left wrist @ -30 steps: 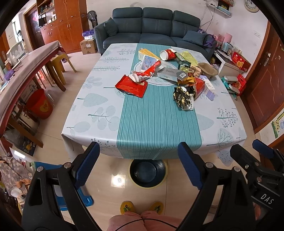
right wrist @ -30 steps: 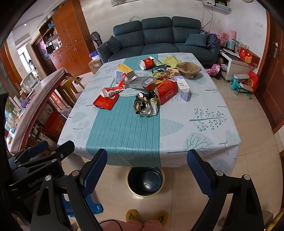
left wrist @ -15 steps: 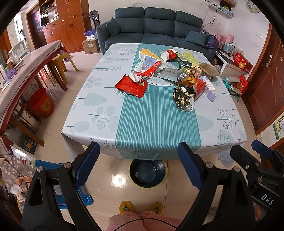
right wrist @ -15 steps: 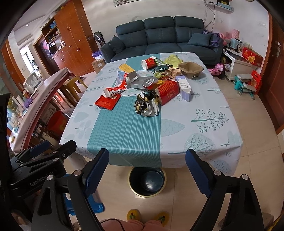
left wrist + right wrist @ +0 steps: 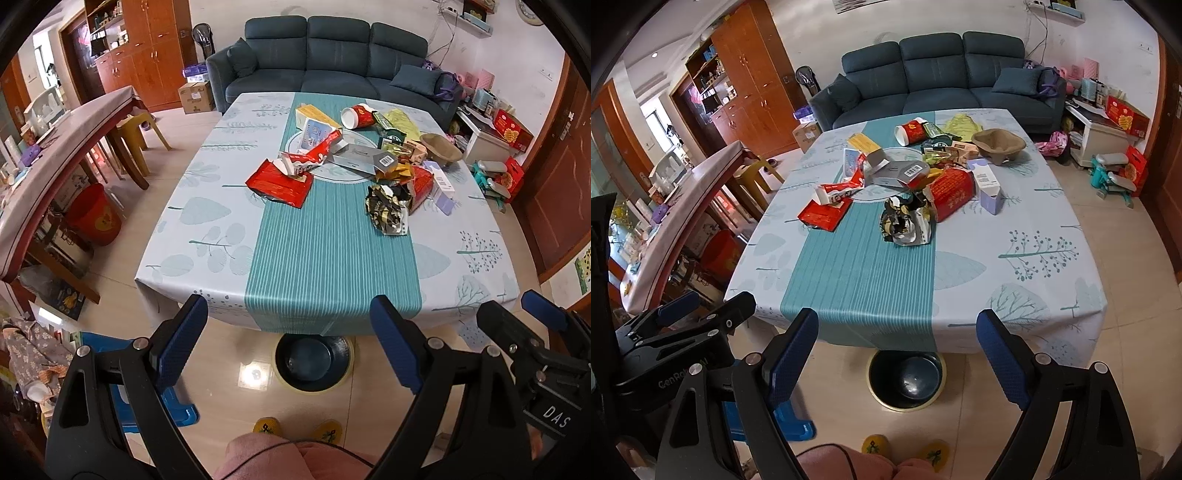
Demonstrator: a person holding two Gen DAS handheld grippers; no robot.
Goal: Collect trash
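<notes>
Crumpled wrappers and torn red packets (image 5: 388,212) litter the patterned tablecloth (image 5: 1027,266) well ahead of both empty, wide-open grippers (image 5: 288,343) (image 5: 897,354); collection seemingly not begun, next reaching forward, black bin (image 5: 905,380) just below.

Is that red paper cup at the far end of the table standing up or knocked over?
Knocked over: the red cup lies on its side, white open mouth facing sideways.
</notes>
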